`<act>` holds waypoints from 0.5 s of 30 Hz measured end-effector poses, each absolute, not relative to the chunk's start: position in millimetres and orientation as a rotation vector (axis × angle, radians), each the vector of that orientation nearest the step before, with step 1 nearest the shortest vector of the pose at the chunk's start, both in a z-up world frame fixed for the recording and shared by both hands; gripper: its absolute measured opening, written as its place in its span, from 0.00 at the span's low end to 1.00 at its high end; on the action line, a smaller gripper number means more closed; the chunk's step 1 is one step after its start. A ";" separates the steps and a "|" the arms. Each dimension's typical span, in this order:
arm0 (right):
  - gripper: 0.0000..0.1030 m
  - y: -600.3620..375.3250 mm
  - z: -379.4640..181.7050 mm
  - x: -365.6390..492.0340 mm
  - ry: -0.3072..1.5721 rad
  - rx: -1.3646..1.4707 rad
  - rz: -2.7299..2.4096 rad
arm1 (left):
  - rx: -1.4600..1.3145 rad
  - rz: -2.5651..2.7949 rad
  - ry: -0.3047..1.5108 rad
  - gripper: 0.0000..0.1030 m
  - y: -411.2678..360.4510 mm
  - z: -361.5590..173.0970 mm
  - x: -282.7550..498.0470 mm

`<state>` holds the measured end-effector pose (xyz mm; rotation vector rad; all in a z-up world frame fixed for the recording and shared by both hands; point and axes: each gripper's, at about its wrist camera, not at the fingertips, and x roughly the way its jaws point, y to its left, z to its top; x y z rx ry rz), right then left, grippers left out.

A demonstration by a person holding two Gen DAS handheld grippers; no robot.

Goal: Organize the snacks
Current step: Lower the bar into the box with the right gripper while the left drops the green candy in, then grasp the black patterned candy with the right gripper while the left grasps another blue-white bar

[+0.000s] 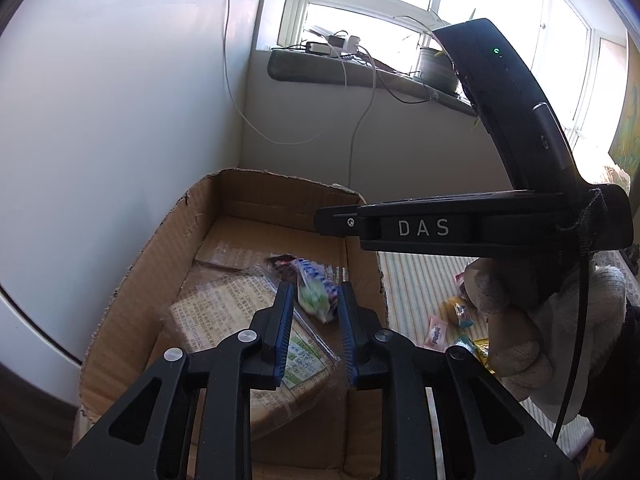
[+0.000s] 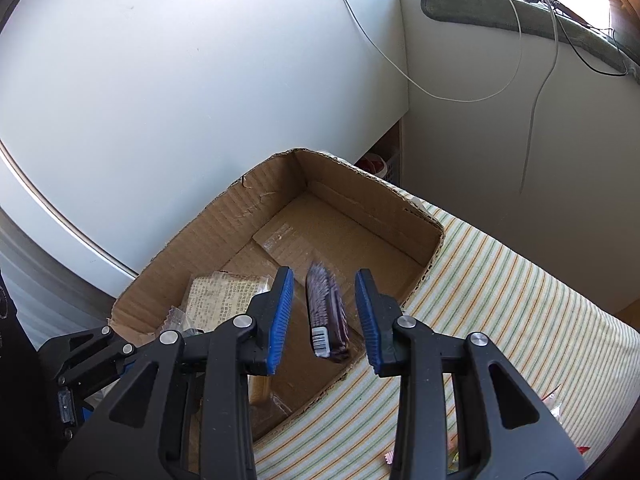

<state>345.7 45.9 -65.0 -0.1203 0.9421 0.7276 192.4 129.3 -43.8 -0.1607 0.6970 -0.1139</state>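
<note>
Snacks: bread pack [image 1: 240, 312] in cardboard box [image 1: 132, 292], both grippers [image 1: 313, 332] [image 2: 324, 320] released, packets between fingers untouched.

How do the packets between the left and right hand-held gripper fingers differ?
The left packet is green, blue and white; the right packet is purple with a barcode. The left packet looks crumpled, the right packet flat. Both are blurred, touching nothing, above the cardboard box.

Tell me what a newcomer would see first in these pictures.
A brown cardboard box sits on a striped cloth. A blurred purple snack packet with a barcode is between the open jaws of the right gripper above it; a blurred green-and-blue packet is between those of the left gripper.
</note>
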 end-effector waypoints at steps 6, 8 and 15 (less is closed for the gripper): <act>0.50 39.2 -58.1 340.4 0.920 -0.115 0.716 | -0.162 -0.109 0.686 0.21 129.5 -39.0 187.3; 0.50 36.5 -55.1 338.1 0.916 -0.113 0.713 | -0.162 -0.111 0.683 0.21 128.3 -37.3 185.0; 0.50 25.5 -41.1 320.8 0.879 -0.129 0.699 | -0.162 -0.122 0.666 0.21 120.8 -29.7 171.7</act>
